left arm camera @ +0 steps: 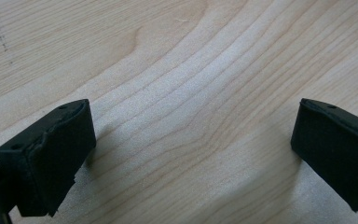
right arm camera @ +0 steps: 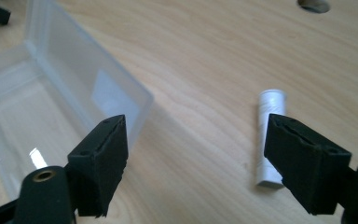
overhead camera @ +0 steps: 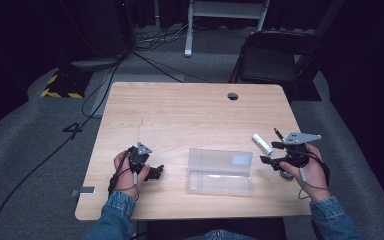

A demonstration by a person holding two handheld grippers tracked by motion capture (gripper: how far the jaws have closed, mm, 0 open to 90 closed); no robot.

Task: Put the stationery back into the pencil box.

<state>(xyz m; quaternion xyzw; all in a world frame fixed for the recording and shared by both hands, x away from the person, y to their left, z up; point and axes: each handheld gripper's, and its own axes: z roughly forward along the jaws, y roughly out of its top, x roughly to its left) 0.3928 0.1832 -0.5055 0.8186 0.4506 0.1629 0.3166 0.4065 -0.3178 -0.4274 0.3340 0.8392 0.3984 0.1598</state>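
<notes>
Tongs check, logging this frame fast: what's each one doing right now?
Left tongs: open, empty, over bare table.
Right tongs: open, empty, between box and white tube.

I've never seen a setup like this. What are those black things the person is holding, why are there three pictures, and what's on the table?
There is no robot here. A person at a wooden table holds a hand-held gripper in each hand: the left hand-held gripper and the right hand-held gripper. Each has two black jaws that open and close like tongs.

The high view comes from a camera above the table. The other two come from small cameras riding on each tool, looking along its jaws.

On the table lie an open clear plastic box and a small white tube; a thin dark pen-like thing lies beyond the tube. The right tool's camera sees the box and tube up close.

Both tools are open and hold nothing.
</notes>
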